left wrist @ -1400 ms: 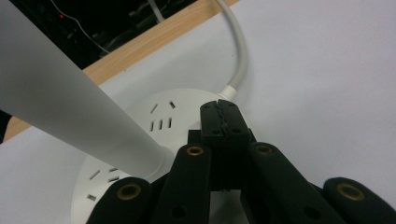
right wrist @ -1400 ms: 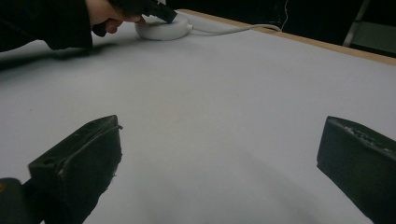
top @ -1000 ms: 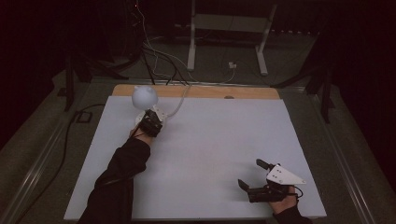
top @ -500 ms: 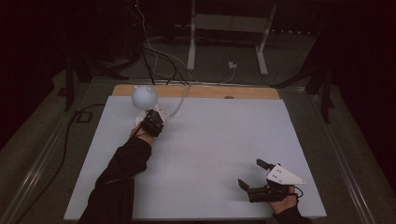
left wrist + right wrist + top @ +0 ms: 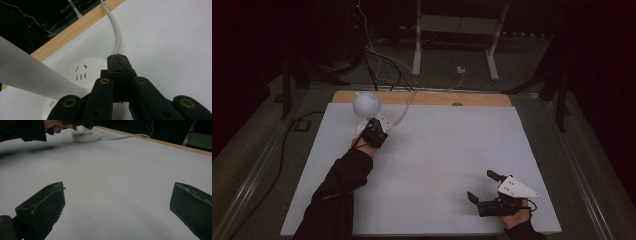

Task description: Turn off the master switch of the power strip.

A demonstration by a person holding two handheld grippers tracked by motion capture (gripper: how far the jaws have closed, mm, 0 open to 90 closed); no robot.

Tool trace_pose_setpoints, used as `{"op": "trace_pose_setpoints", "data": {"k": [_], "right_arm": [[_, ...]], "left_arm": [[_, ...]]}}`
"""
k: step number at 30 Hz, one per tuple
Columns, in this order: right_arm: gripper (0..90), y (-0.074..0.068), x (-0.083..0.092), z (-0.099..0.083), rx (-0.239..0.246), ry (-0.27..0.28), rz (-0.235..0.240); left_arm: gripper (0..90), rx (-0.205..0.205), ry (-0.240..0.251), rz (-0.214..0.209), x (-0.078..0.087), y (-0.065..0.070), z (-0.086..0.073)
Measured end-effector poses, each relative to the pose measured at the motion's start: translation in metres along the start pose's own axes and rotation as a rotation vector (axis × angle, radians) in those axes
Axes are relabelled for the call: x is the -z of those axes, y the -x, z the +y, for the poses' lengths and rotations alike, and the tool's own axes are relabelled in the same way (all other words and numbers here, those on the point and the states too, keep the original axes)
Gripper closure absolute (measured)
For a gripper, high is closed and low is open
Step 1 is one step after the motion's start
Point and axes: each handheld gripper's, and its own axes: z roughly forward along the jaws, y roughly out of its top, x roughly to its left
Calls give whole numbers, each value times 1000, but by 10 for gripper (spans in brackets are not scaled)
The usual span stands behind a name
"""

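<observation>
2 tools were seen over the white table [image 5: 437, 165]: the left tool [image 5: 117, 58], jaws pressed fully together with nothing gripped, was poised over the round white lamp base [image 5: 87, 71] near the table's far left corner. The right tool [image 5: 484, 187], jaws spread wide and empty, was held well apart at the near right.

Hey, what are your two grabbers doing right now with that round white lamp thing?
Left gripper shut, over white lamp base. Right gripper open, resting on table. Nothing in the way.
</observation>
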Motion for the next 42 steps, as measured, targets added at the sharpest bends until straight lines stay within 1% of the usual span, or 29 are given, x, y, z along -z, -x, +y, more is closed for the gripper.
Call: {"op": "trace_pose_setpoints", "data": {"k": [2, 3, 5, 7, 9, 11, 12, 13, 14, 15, 17, 20, 21, 23, 25, 27, 28, 29, 30, 32, 34, 36, 37, 39, 40, 42], "right_arm": [[0, 0, 0, 0, -1, 2, -1], [0, 0, 0, 0, -2, 2, -1], [0, 0, 0, 0, -2, 1, -1], [0, 0, 0, 0, -2, -2, 0], [0, 0, -1, 0, 0, -2, 1], [0, 0, 0, 0, -1, -1, 1], [0, 0, 0, 0, -1, -2, 1], [0, 0, 0, 0, -3, -2, 0], [0, 0, 0, 0, -3, -2, 0], [0, 0, 0, 0, -2, -1, 0], [0, 0, 0, 0, -2, 0, 1], [0, 0, -1, 0, -4, -2, 1], [0, 0, -1, 0, -5, -2, 1], [0, 0, -1, 0, -4, -2, 1], [0, 0, -1, 0, -5, -2, 1], [0, 0, -1, 0, -7, 0, 1], [0, 1, -1, 0, -7, -1, 1], [0, 0, -1, 0, -8, -1, 1], [0, 0, -1, 0, -7, -1, 1], [0, 0, -1, 0, -5, -2, 1], [0, 0, -1, 0, -6, -1, 0], [0, 0, -1, 0, -7, -1, 0], [0, 1, -1, 0, -7, -1, 0], [0, 0, -1, 0, -7, -2, 1], [0, 0, -1, 0, -6, -2, 1], [0, 0, -1, 0, -7, 0, 2]], "left_arm": [[900, 10, 2, -1, 1, -1, 1], [900, 24, 4, -9, 2, -2, 2], [900, 38, -3, -13, 3, -3, 2], [900, 41, -7, -15, 4, -4, 2], [900, 61, -7, -22, 5, -5, 3], [900, 65, -9, -23, 6, -4, 3], [884, 71, -8, -31, 6, -4, 3], [829, 77, -11, -39, 7, -5, 4], [825, 78, -14, -44, 7, -4, 4], [770, 80, -14, -42, 8, -3, 5], [664, 92, -21, -59, 9, -3, 6], [604, 114, -30, -80, 10, -5, 8], [587, 116, -36, -86, 11, -5, 9], [483, 127, -38, -91, 12, -5, 10], [417, 131, -46, -95, 13, -5, 11], [346, 143, -58, -108, 14, -4, 12], [316, 142, -66, -130, 14, -4, 13], [260, 139, -73, -151, 14, -4, 13], [228, 139, -76, -164, 15, -3, 14], [161, 134, -65, -197, 17, -2, 15], [102, 142, -64, -236, 20, -1, 16], [39, 143, -83, -258, 21, -1, 18], [16, 141, -88, -267, 21, 0, 19], [4, 136, -88, -261, 23, 1, 21], [4, 140, -87, -273, 24, 1, 22], [4, 136, -82, -280, 27, 2, 23]]}}
